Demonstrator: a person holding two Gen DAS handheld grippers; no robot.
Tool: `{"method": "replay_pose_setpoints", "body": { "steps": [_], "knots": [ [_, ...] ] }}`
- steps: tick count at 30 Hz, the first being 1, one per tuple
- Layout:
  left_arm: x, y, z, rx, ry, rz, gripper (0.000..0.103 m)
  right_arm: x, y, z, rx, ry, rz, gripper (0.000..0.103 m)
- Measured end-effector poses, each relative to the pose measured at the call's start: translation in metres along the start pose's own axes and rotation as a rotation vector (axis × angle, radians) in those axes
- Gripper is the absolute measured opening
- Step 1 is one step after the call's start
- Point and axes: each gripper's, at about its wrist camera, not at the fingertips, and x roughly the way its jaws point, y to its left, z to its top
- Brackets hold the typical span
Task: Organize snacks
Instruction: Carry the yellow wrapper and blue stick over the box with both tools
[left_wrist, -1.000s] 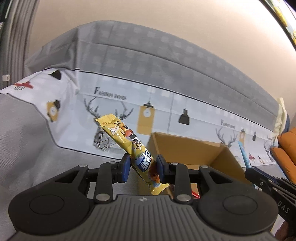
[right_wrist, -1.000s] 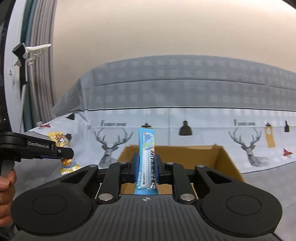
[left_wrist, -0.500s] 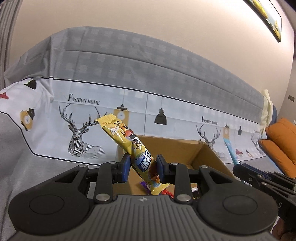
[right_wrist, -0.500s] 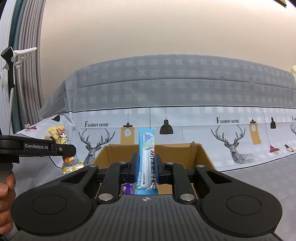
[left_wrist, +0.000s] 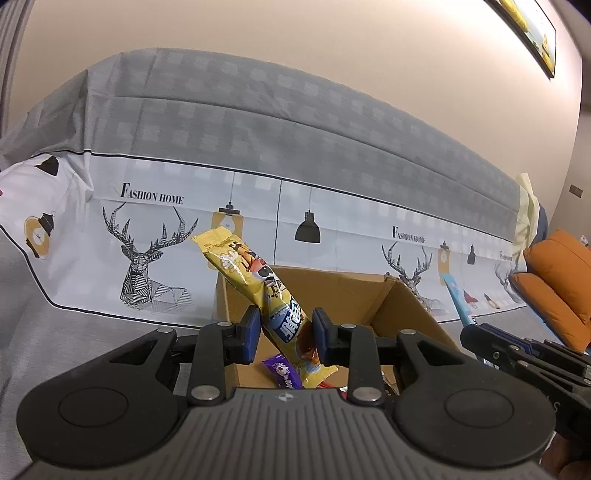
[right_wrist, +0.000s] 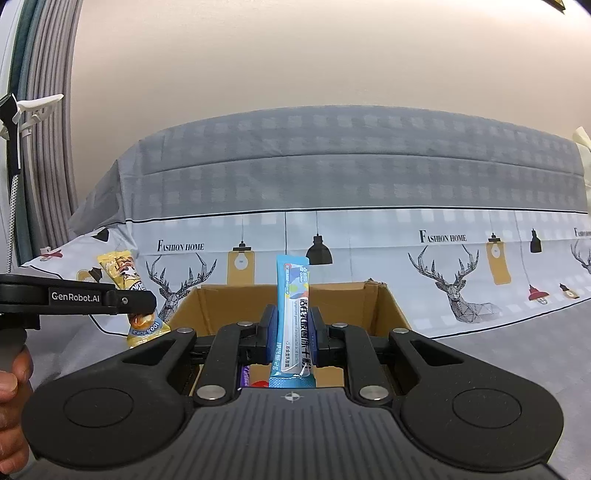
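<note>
My left gripper (left_wrist: 283, 334) is shut on a yellow snack bar (left_wrist: 258, 288) that leans up and to the left, just in front of an open cardboard box (left_wrist: 354, 291). A purple wrapper (left_wrist: 282, 373) lies inside the box below the bar. My right gripper (right_wrist: 293, 338) is shut on an upright blue snack stick (right_wrist: 293, 317), over the near edge of the same cardboard box (right_wrist: 384, 306). In the right wrist view the left gripper (right_wrist: 140, 301) shows at the left with the yellow snack bar (right_wrist: 123, 275). The blue snack stick (left_wrist: 456, 299) shows at the right of the left wrist view.
The box sits on a sofa draped in a grey and white cover (right_wrist: 332, 177) printed with deer and lamps. Orange cushions (left_wrist: 557, 284) lie at the far right. Grey curtains (right_wrist: 40, 147) hang at the left. A hand (right_wrist: 11, 391) holds the left gripper's handle.
Both grippers have shifted toward the box, which now sits nearer the middle of each view with its inside showing. Both grips stay unchanged.
</note>
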Motion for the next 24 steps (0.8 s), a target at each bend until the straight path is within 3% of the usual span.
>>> {"method": "replay_pose_setpoints", "body": {
  "steps": [24],
  "knots": [
    [0.019, -0.034, -0.001, 0.077, -0.026, -0.055, 0.033, 0.002, 0.003, 0.000, 0.000, 0.005, -0.043, 0.019]
  ]
}}
